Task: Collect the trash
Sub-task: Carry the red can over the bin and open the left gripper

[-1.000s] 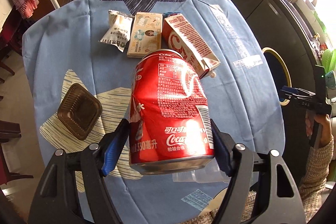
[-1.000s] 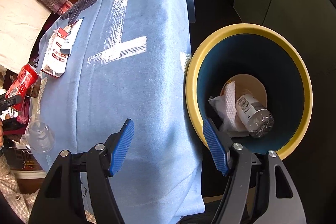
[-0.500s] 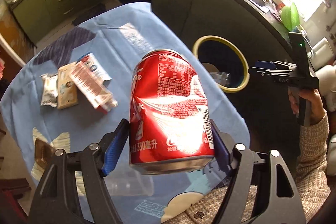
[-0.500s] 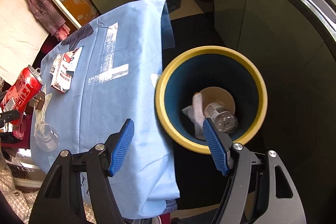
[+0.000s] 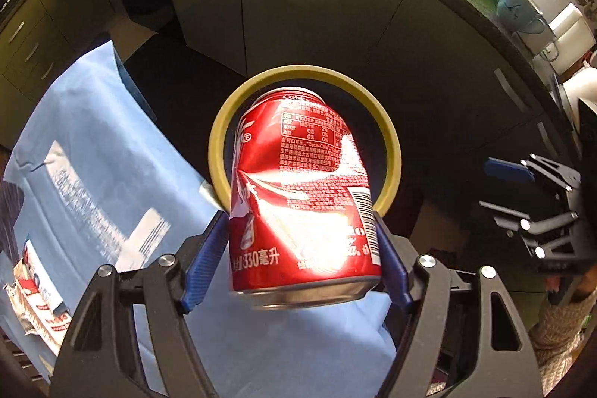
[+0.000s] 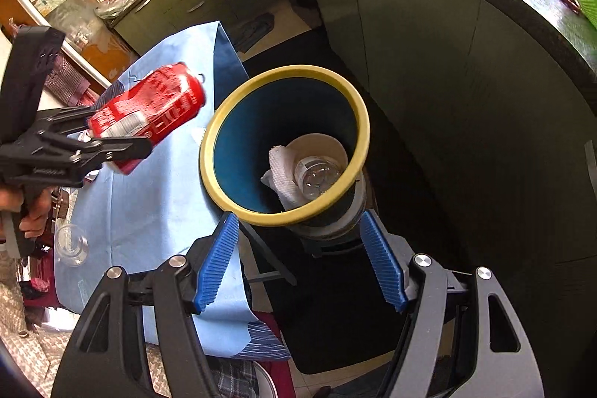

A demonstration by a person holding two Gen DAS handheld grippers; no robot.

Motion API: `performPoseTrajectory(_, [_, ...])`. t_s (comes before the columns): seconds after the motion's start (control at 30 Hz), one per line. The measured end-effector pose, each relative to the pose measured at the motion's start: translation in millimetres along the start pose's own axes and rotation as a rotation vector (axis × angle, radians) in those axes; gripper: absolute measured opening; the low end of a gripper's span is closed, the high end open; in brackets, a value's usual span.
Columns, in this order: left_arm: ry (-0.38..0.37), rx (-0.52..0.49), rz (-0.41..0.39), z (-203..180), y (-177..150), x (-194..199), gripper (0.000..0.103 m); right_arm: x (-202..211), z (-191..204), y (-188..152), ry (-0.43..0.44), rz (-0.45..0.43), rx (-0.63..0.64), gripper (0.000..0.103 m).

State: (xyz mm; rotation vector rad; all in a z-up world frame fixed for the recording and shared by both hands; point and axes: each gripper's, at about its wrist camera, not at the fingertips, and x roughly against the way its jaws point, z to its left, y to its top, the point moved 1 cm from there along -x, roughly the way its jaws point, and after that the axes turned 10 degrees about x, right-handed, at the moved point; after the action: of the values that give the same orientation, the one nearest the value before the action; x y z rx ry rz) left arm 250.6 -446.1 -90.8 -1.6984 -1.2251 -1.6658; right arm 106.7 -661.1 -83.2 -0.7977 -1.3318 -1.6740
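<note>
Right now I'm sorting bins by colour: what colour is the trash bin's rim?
Yellow; the bin is dark blue inside. The right wrist view shows it best.

The left gripper [image 5: 298,263] has carried the red can [image 5: 302,196] off the counter [image 5: 93,155] toward the yellow-rimmed bin [image 5: 391,152] at 12 o'clock.

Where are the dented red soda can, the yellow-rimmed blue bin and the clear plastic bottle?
Dented red soda can [image 5: 298,196]: left wrist view, on its label.
Yellow-rimmed blue bin [image 6: 238,144]: right wrist view, on its inner wall.
Clear plastic bottle [image 6: 317,178]: right wrist view, on its base.
</note>
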Motion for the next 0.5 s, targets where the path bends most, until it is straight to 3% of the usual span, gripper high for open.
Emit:
performPoseTrajectory(0.27, [0.058,-0.021,0.045,-21,40,-60,0.072,-3,-13,-12,0.01,0.009,-0.031,0.068])
performPoseTrajectory(0.4, [0.02,-0.018,0.032,-18,34,-40,0.072,-3,-8,-13,0.015,0.005,-0.028,0.068])
performPoseTrajectory(0.5, [-0.009,-0.037,-0.001,-12,18,-4,0.072,-5,-3,-12,0.021,0.01,-0.02,0.068])
